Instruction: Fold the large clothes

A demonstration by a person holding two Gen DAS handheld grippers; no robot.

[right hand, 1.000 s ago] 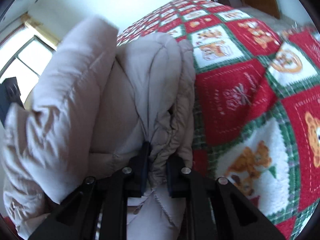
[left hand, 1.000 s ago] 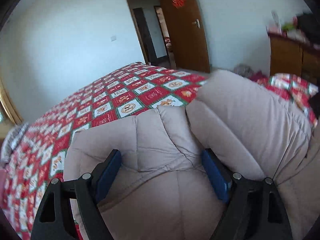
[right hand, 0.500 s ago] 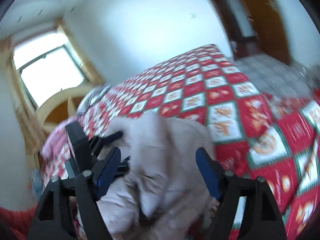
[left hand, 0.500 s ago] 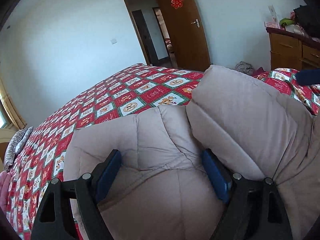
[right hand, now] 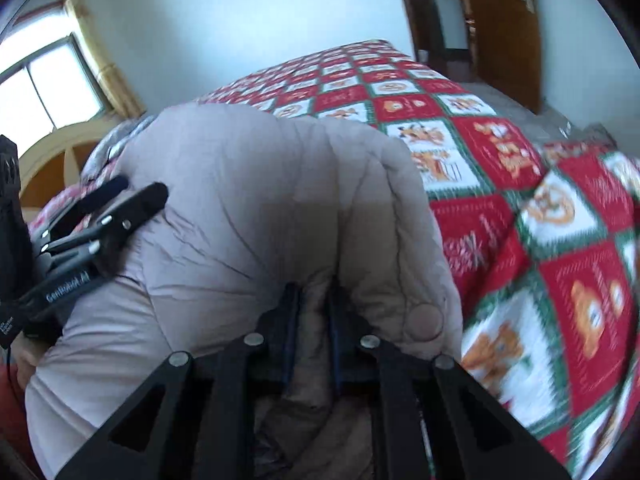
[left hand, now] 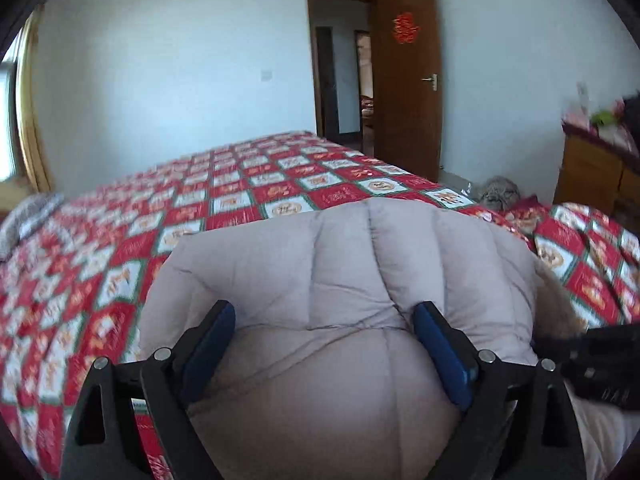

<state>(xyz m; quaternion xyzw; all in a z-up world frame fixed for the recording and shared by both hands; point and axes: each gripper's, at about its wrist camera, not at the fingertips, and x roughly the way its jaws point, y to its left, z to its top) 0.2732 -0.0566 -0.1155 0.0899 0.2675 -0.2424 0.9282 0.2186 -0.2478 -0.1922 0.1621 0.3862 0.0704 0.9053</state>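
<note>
Left wrist view, left gripper (left hand: 324,316): fills the lower edge of the frame; its blue pads (left hand: 442,354) stand wide apart, with the puffy cloth bulging up between them and pressing on both
Left wrist view, beige padded coat (left hand: 348,264): a quilted mound in the lower centre of the frame, lying on the bed; stitched seams run up and across it
Left wrist view, bed cover (left hand: 132,240): red, white and green checks with small pictures, spreading from the left edge to the middle and again at the right edge
Left wrist view, right gripper seen from here: a black body at the lower right edge, against the coat's right side; blurred, so its fingers cannot be made out
Left wrist view, door (left hand: 408,80): brown, swung open at upper centre right, a red paper ornament (left hand: 406,29) on it
Left wrist view, wooden chest of drawers (left hand: 592,172): far right; blurred things lie on top, too unclear to name; what the drawers hold cannot be seen
Left wrist view, grey bundle (left hand: 500,192): on the floor just beyond the bed, right of centre
Right wrist view, right gripper (right hand: 312,312): lower centre of the frame; its jaws are drawn close together, pinching a fold of the coat
Right wrist view, coat: a large rounded heap filling centre and left of the frame, its right edge hanging over the checked cover
Right wrist view, left gripper: black, at the left edge, its fingers (right hand: 136,204) resting on the coat's left flank
Right wrist view, window (right hand: 44,88): bright, upper left, with a yellow curtain (right hand: 108,64) beside it
</note>
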